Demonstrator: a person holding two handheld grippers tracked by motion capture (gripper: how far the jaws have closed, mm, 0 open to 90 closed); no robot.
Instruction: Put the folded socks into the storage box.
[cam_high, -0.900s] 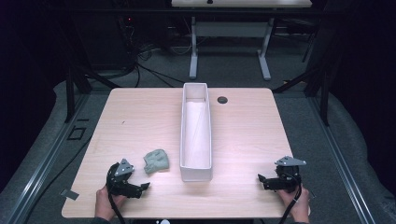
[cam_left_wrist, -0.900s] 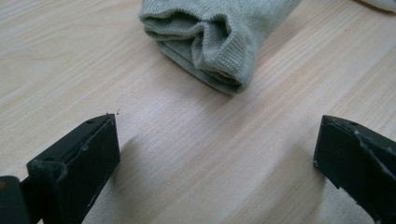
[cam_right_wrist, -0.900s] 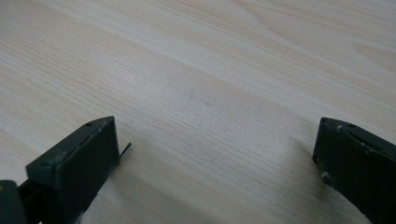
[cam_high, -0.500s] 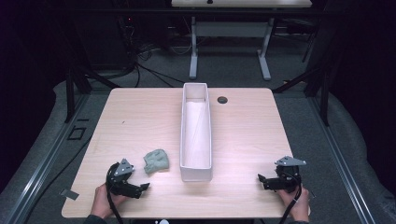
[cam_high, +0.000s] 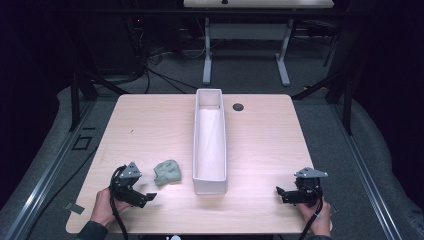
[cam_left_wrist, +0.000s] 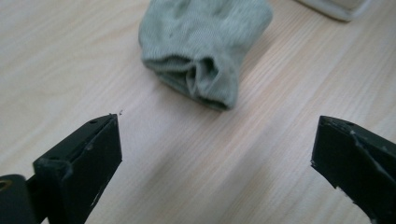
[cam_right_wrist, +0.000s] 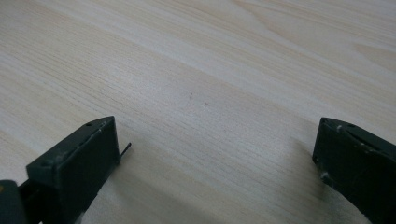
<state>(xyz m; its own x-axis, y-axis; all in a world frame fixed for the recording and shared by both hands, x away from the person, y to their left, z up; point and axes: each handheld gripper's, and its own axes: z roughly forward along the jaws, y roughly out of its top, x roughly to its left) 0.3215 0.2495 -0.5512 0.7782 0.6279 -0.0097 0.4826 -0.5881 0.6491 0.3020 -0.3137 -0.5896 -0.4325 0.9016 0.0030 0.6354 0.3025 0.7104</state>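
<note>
Now we have both tools low over the near edge of the bench (cam_high: 150, 115), one at each corner, and the work in hand looks like the small green cloth (cam_high: 167, 172), a soft bundle rolled or folded on itself, lying on the near left part of the bench, just to the left of the long white bin (cam_high: 209, 145). Our left tool (cam_high: 144, 197) sits just near of that cloth and a little to its left, jaws spread wide with nothing between them; in the left gripper view the cloth (cam_left_wrist: 205, 46) lies ahead of the jaws and apart from them, bare wood in the gap. We read that wide spread as preparation: the bundle is broad and soft, so the jaws want room to straddle it before they pinch. Over on the right, our right tool (cam_high: 284, 194) is well apart from the cloth, on the far side of the bin from it, and its jaws stand wide too, with plain bench (cam_right_wrist: 201, 84) between them in the right gripper view. It seems parked there to keep out of the way. The bin runs lengthwise down the middle, open top up, its near end close beside the cloth, so a short lift and carry to the right would likely drop the bundle in. A small dark disc (cam_high: 238, 106) sits at the far side, right of the bin.
</note>
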